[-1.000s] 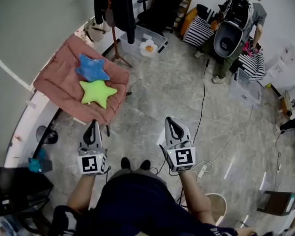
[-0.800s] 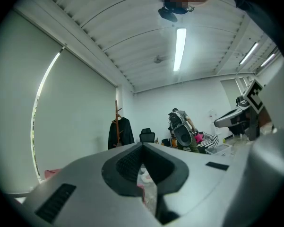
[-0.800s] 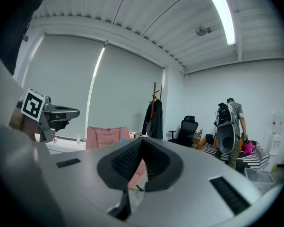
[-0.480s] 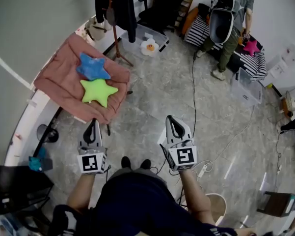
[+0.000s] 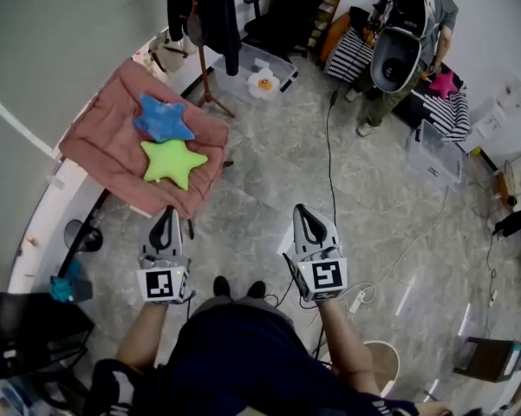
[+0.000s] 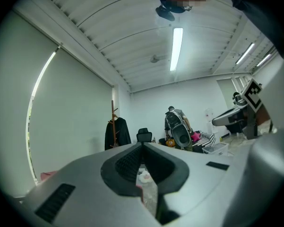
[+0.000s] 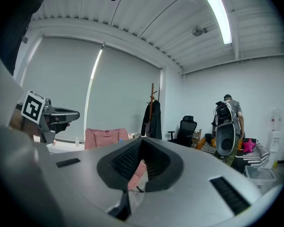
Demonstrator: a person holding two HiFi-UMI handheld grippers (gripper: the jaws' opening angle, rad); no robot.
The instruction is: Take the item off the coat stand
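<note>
A wooden coat stand (image 5: 201, 59) rises at the far end of the room with a dark coat (image 5: 205, 7) hanging on it. In the left gripper view the coat (image 6: 117, 134) shows far off, left of centre; in the right gripper view the coat (image 7: 152, 121) hangs on the stand (image 7: 152, 96) just above my jaws. My left gripper (image 5: 166, 213) and right gripper (image 5: 300, 211) are held side by side in front of the person's body, well short of the stand. Both are shut with nothing between the jaws.
A pink-covered table (image 5: 104, 137) at the left bears a blue star cushion (image 5: 162, 120) and a green one (image 5: 172, 162). A person with a backpack (image 5: 403, 33) stands at the back right near an office chair (image 5: 286, 16). A cable (image 5: 329, 172) runs across the floor.
Both grippers have kept still. The person with the backpack at the back right has shifted and turned, and the floor cable has moved a little to the left.
</note>
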